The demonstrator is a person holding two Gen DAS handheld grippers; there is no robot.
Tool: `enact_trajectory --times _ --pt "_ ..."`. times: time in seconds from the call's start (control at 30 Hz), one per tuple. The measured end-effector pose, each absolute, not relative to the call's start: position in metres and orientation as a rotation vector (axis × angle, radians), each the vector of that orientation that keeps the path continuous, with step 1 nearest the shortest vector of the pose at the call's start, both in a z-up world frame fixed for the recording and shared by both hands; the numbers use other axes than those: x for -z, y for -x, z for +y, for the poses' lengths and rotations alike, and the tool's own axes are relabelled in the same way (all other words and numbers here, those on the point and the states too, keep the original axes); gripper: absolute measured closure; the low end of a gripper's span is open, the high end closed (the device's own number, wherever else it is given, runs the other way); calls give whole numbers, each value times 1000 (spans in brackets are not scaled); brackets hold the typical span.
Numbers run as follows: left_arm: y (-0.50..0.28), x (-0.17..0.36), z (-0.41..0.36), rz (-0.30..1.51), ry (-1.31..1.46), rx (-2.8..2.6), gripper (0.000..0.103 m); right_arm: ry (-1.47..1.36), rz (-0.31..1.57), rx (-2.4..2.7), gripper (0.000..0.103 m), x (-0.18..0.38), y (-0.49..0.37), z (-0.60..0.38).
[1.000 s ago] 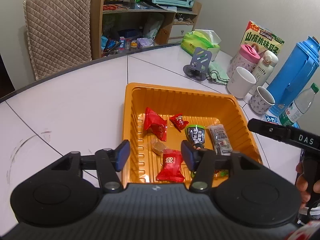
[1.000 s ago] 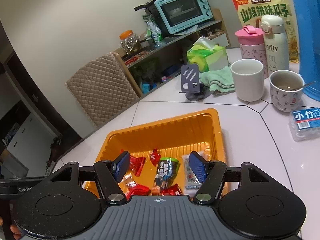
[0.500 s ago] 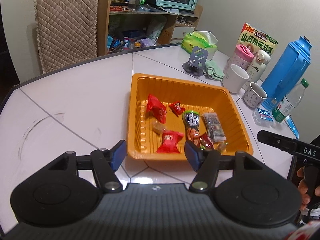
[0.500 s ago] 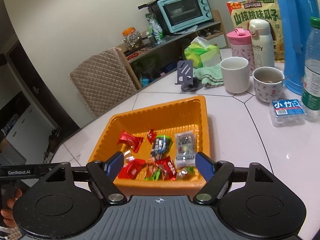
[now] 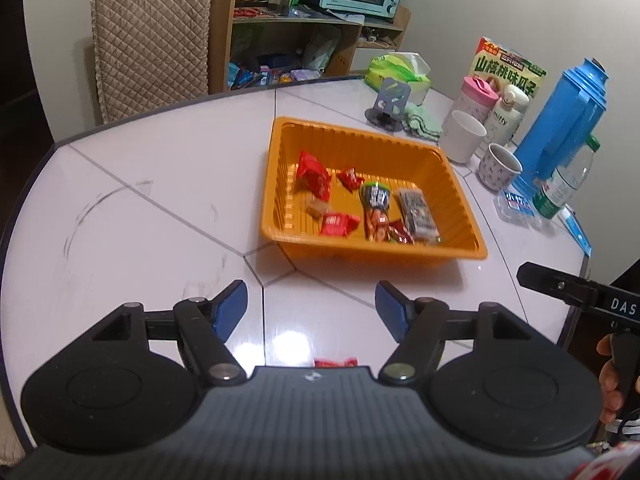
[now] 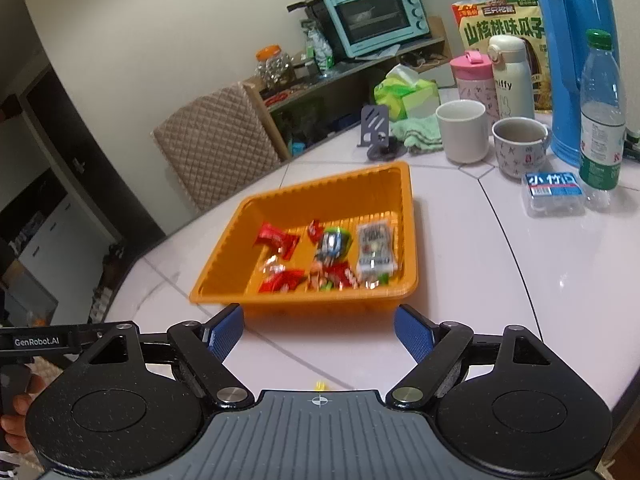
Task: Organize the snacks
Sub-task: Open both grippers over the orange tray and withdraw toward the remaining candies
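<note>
Both the left gripper (image 5: 311,306) and right gripper (image 6: 318,330) are held wide, empty; snacks (image 5: 368,208), somewhat blurred, are seen in the orange tray (image 5: 372,252) mid-tabletop.

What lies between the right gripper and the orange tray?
Only bare white tabletop separates the right gripper from the orange tray, as the right wrist view shows.

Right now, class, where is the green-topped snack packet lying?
In both wrist views, the green-topped snack packet lies inside the orange tray, between small red wrappers and the clear packet.
</note>
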State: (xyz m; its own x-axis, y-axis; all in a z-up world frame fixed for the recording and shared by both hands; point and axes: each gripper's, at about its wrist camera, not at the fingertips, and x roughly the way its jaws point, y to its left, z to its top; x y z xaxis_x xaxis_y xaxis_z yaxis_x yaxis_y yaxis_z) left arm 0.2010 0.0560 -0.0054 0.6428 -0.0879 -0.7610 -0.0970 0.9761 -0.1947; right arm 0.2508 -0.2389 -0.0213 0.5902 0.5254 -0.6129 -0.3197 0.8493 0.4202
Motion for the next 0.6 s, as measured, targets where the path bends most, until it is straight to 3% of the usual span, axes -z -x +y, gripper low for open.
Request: enact_trajectory --times 0.6 --pt "-128 30 27 964 259 -26 33 -148 897 -573 21 44 -186 -230"
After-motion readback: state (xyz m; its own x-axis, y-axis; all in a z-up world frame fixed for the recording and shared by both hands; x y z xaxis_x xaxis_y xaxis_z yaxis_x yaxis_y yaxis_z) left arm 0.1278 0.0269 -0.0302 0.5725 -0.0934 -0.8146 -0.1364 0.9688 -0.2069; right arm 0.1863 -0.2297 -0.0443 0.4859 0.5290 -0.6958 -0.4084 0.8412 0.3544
